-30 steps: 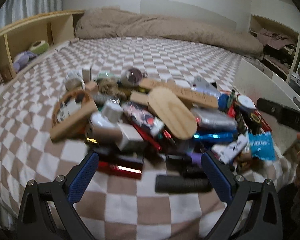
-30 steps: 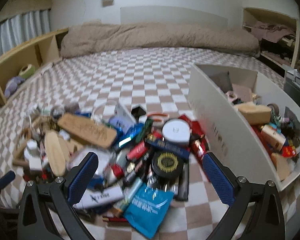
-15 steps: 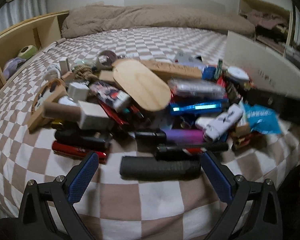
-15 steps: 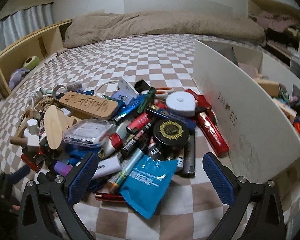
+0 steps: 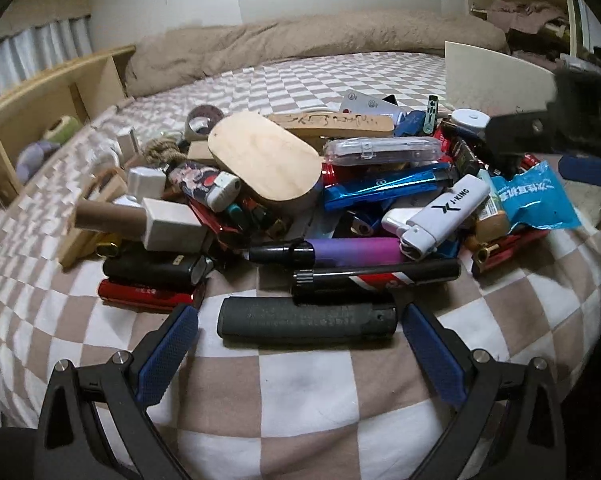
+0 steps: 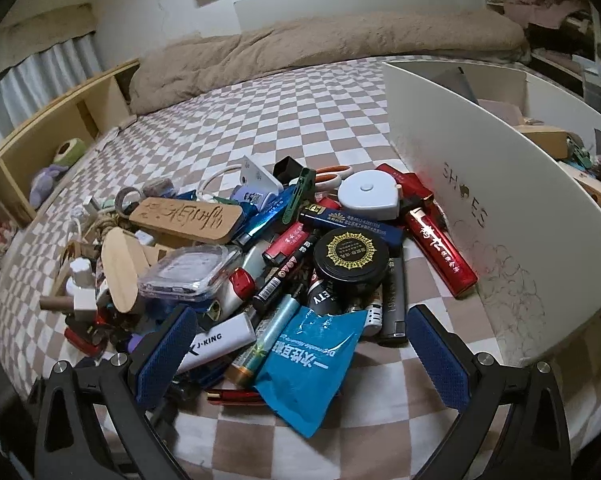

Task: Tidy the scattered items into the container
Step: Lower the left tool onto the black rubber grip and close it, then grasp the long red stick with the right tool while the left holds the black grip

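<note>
A heap of small items lies on the checked bedspread. My left gripper (image 5: pixel 298 344) is open, its blue pads on either side of a dark grey cylinder (image 5: pixel 306 321) at the heap's near edge. Behind it lie a black-and-red tube (image 5: pixel 376 276) and a purple tube (image 5: pixel 352 251). My right gripper (image 6: pixel 296 344) is open above a blue sachet (image 6: pixel 308 364), beside a white J-KING lighter (image 6: pixel 216 340) and a black round tin (image 6: pixel 350 256). The white container (image 6: pixel 480 216) stands to the right, with items inside. The right gripper (image 5: pixel 580 168) shows at the left wrist view's right edge.
A beige duvet (image 6: pixel 320 48) lies across the far end of the bed. Wooden shelf cubbies (image 6: pixel 60 128) with a soft toy run along the left side. A cluttered shelf (image 5: pixel 520 12) stands at the far right. Bare checked bedspread (image 6: pixel 300 104) stretches behind the heap.
Both grippers have come lower and nearer to the heap. The left one now brackets the grey cylinder; the right one has closed in over the blue sachet. Both jaws stayed open.
</note>
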A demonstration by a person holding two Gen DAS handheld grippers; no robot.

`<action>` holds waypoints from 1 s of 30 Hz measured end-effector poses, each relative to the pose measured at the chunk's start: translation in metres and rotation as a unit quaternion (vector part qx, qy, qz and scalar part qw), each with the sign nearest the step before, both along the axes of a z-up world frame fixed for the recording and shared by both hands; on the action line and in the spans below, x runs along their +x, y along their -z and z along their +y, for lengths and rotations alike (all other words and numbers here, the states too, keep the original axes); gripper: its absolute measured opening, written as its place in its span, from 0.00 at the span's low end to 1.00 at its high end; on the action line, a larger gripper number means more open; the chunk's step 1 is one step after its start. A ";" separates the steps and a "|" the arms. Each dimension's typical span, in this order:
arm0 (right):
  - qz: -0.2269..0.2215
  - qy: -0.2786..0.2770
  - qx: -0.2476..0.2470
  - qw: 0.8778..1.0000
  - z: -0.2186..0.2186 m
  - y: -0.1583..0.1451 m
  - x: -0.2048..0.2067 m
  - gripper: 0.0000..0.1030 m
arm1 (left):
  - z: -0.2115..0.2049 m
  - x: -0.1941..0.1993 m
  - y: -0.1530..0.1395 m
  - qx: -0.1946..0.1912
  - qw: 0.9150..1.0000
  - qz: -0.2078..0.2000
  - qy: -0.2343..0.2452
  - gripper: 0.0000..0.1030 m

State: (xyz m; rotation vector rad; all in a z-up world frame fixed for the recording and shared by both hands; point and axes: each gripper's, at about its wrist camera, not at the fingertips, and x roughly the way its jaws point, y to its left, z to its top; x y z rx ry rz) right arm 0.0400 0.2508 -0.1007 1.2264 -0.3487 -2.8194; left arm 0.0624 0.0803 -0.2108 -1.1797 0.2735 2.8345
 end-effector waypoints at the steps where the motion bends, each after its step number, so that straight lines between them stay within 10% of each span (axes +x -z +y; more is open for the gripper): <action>1: 0.006 0.004 -0.009 1.000 0.001 0.000 0.001 1.00 | -0.001 0.000 0.000 0.000 1.000 0.002 0.003 1.00; 11: 0.017 -0.038 -0.087 0.995 0.008 0.008 0.016 1.00 | -0.017 -0.018 0.003 0.054 0.997 -0.046 0.035 1.00; 30: -0.046 -0.064 -0.021 0.997 -0.018 0.025 0.033 1.00 | -0.029 -0.008 -0.006 0.095 0.994 -0.050 0.021 0.81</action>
